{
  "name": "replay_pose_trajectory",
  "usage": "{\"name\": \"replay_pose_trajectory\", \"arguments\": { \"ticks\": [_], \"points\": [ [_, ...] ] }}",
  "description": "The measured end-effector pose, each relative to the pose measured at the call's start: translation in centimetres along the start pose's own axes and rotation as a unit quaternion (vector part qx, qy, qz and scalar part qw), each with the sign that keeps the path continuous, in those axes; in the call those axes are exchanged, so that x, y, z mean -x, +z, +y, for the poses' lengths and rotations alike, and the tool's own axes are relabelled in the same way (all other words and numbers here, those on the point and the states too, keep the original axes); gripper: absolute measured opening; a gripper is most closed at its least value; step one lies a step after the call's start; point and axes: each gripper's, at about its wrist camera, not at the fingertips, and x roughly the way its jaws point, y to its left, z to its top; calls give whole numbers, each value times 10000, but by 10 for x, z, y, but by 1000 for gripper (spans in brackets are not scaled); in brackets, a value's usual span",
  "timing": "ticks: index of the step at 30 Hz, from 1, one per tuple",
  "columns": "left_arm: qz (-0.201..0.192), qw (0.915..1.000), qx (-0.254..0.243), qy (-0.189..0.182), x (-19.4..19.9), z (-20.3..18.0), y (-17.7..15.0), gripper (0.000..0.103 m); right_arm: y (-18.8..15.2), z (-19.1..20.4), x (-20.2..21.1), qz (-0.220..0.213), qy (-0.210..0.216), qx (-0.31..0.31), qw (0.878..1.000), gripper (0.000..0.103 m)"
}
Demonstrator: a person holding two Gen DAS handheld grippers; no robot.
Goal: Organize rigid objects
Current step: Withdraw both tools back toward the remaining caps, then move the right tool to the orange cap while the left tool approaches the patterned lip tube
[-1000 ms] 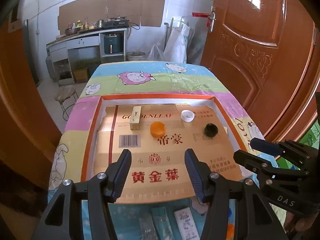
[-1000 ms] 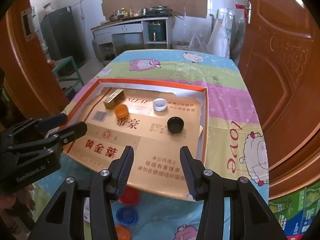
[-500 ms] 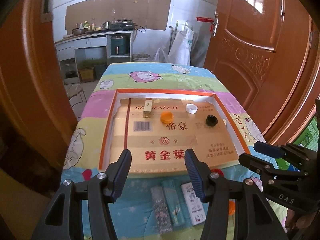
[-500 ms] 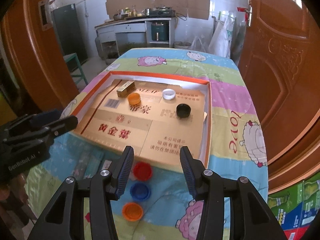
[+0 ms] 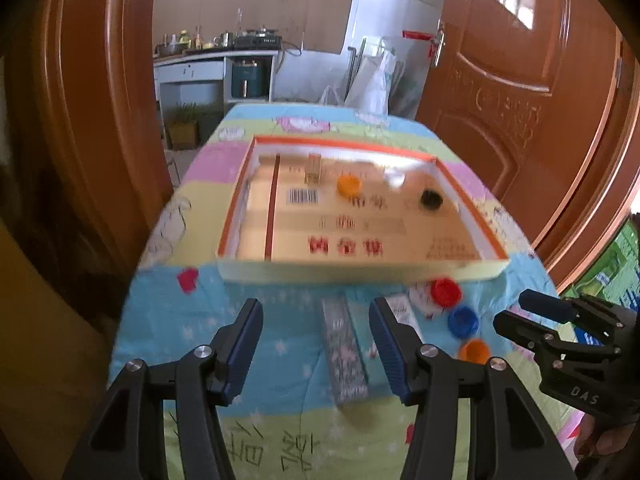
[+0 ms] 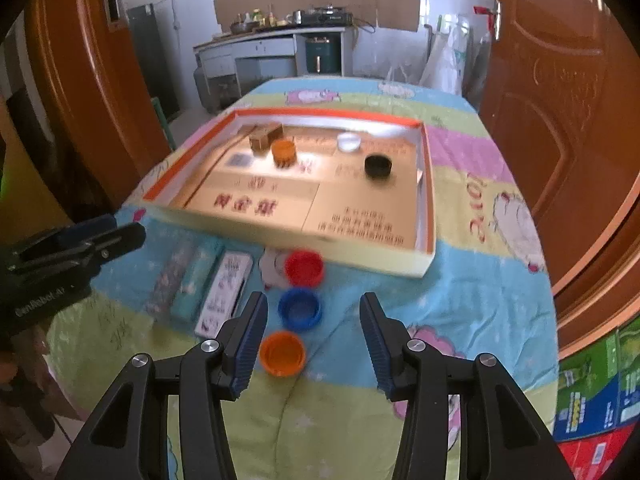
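Observation:
A shallow cardboard tray (image 6: 424, 264) with an orange rim lies on the table. In it are a small gold box (image 6: 265, 137), an orange cap (image 6: 283, 151), a white cap (image 6: 348, 142) and a black cap (image 6: 377, 165). In front of it on the cloth lie a red cap (image 6: 304, 267), a blue cap (image 6: 300, 308), an orange cap (image 6: 282, 353) and three flat packets (image 6: 224, 294). My right gripper (image 6: 313, 338) is open above the loose caps. My left gripper (image 5: 316, 350) is open above a dark patterned packet (image 5: 345, 354).
The table carries a colourful cartoon cloth (image 6: 492, 292). Wooden doors (image 6: 560, 92) stand close on the right and left. A kitchen counter (image 6: 272, 46) is at the back. Stacked cartons (image 6: 592, 400) sit on the floor at the right.
Both grippers have pulled back from over the tray toward the near table edge. The loose caps and packets in front of the tray have come into view. Both stay open.

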Motion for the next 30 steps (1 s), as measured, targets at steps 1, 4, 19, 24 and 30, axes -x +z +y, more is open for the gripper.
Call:
{"name": "replay_pose_trajectory", "arguments": {
  "ticks": [1,4,19,24,30],
  "points": [
    [55,10000,4,15,-5,-1,-5,55,-3,1,-1,32,-3,5,10000,50],
    [152,9999,15,40,-14,-3,-15,55,-12,6,-5,109,-11,68,9999,50],
    [318,9988,167,341,-36,1,-25,56,-24,6,-7,189,-37,67,9998,50],
    [340,9985,202,386,-35,8,-27,56,-31,7,-11,249,23,80,9997,50],
    [321,9980,-52,535,-38,0,-29,51,-39,13,-22,314,164,134,9993,50]
  ]
}}
